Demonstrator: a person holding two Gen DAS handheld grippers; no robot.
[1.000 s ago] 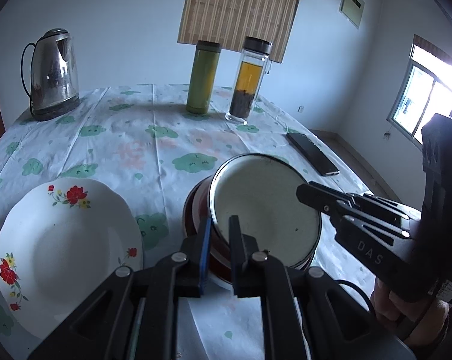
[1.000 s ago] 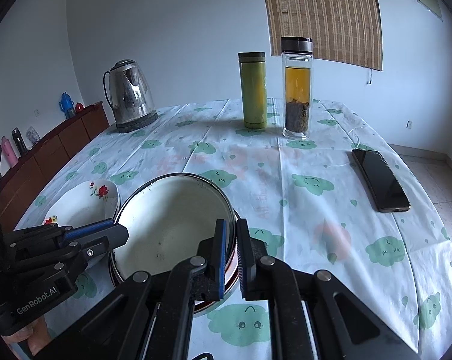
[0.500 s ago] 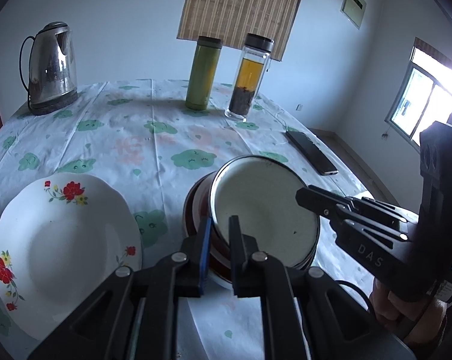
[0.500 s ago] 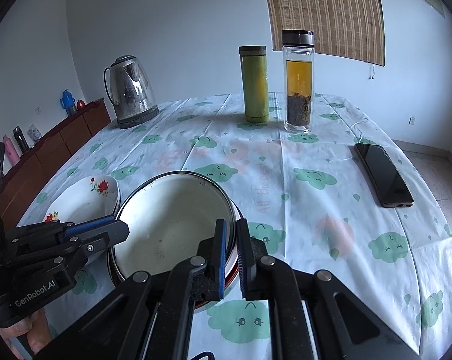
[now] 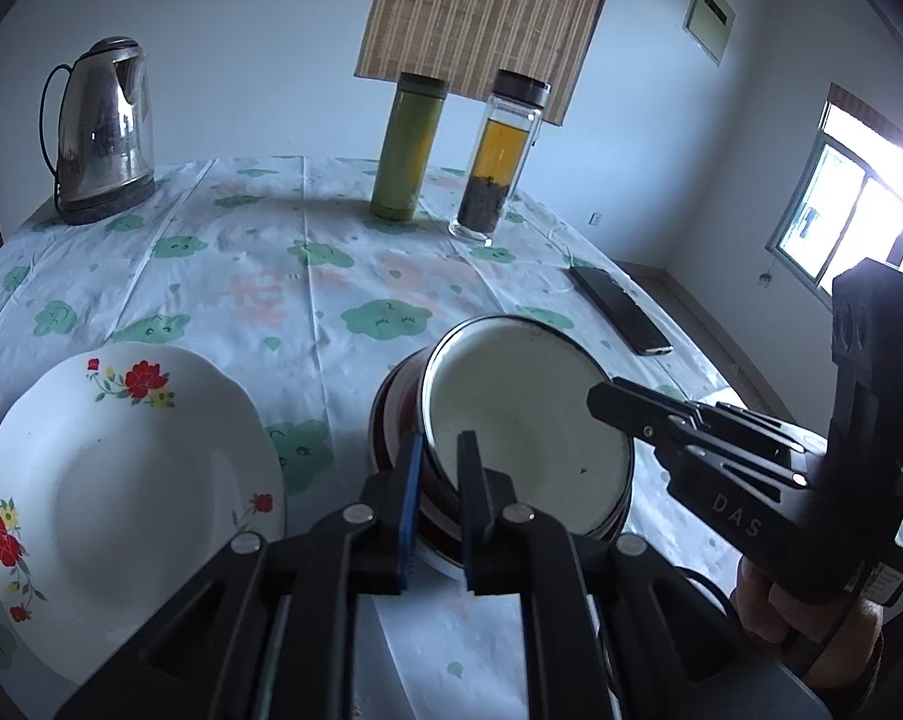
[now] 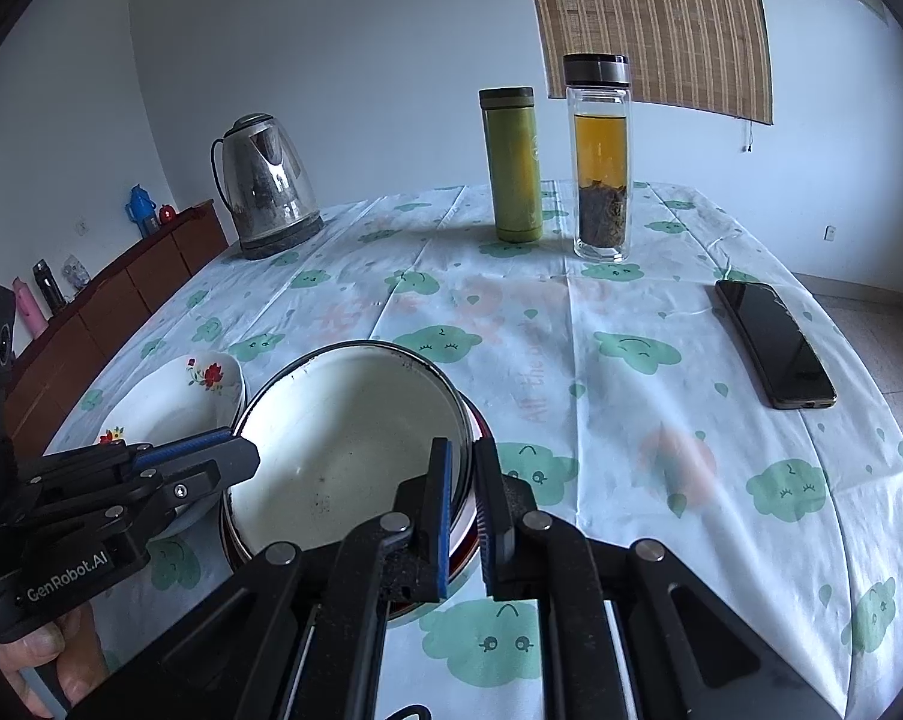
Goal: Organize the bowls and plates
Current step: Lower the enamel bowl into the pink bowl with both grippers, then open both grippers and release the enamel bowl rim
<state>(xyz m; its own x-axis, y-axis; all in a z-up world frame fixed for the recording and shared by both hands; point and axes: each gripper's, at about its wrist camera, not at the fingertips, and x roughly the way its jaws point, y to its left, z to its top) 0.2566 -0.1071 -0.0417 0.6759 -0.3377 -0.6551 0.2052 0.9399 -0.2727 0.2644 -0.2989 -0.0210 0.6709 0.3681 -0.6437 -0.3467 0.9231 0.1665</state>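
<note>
A white enamel bowl with a metal rim [image 5: 529, 420] sits nested on a red bowl [image 5: 394, 420]; it also shows in the right wrist view [image 6: 343, 438]. My left gripper [image 5: 436, 450] is shut on the bowl's near left rim. My right gripper [image 6: 462, 456] is shut on its right rim, and shows in the left wrist view [image 5: 607, 402] too. A white flowered plate [image 5: 121, 468] lies on the table to the left, also seen in the right wrist view [image 6: 169, 402].
A steel kettle [image 5: 100, 132] stands at the back left. A green flask [image 5: 409, 150] and a glass tea bottle [image 5: 499, 162] stand at the back centre. A black phone [image 6: 775, 342] lies at the right. A wooden sideboard [image 6: 121, 300] stands beyond the table.
Both grippers stay shut on the enamel bowl's rim. The bowl and grippers have shifted slightly toward the back of the table; the background objects sit a little lower in view.
</note>
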